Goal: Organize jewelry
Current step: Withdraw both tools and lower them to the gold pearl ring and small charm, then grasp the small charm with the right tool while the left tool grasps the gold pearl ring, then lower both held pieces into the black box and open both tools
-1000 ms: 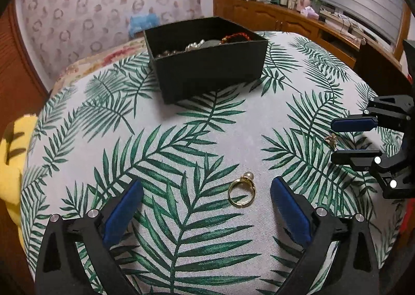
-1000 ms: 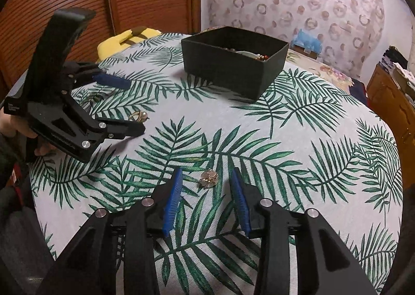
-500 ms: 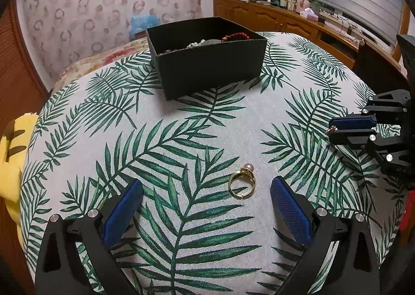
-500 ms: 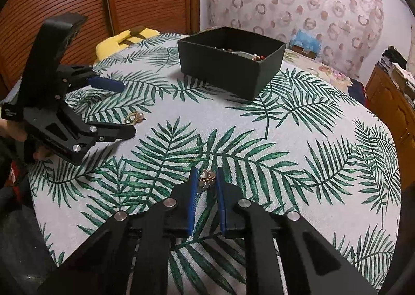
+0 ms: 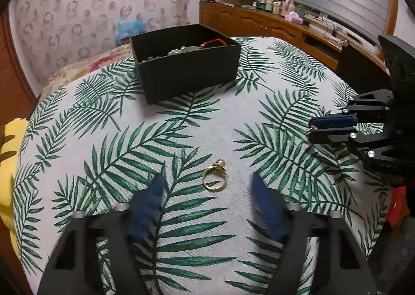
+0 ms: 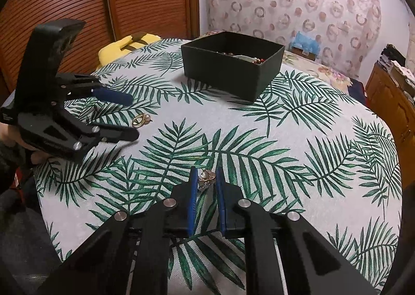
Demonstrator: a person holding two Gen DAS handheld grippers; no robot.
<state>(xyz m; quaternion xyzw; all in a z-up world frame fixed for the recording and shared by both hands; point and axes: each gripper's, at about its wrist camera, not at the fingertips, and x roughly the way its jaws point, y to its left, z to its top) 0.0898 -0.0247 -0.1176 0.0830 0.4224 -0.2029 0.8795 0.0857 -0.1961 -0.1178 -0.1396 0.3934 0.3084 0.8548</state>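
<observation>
Left wrist view: left gripper (image 5: 206,192) jaws spread wide, gold pearl ring (image 5: 214,176) flat on the leaf-print tablecloth (image 5: 181,139) between them, touching neither; black jewelry box (image 5: 185,64) at the far side, beads inside. Right wrist view: right gripper (image 6: 206,182) clamped on a small gold jewelry piece (image 6: 205,178) near the table's near edge; box (image 6: 232,62) far, ring (image 6: 140,120) lies left between the left gripper's (image 6: 132,117) fingers

A box (image 5: 185,71) holding beads (image 5: 215,42) sits at the desk's (image 5: 145,144) far side; a ring (image 5: 214,178) lies nearer, between the left gripper's (image 5: 207,206) fingers.
</observation>
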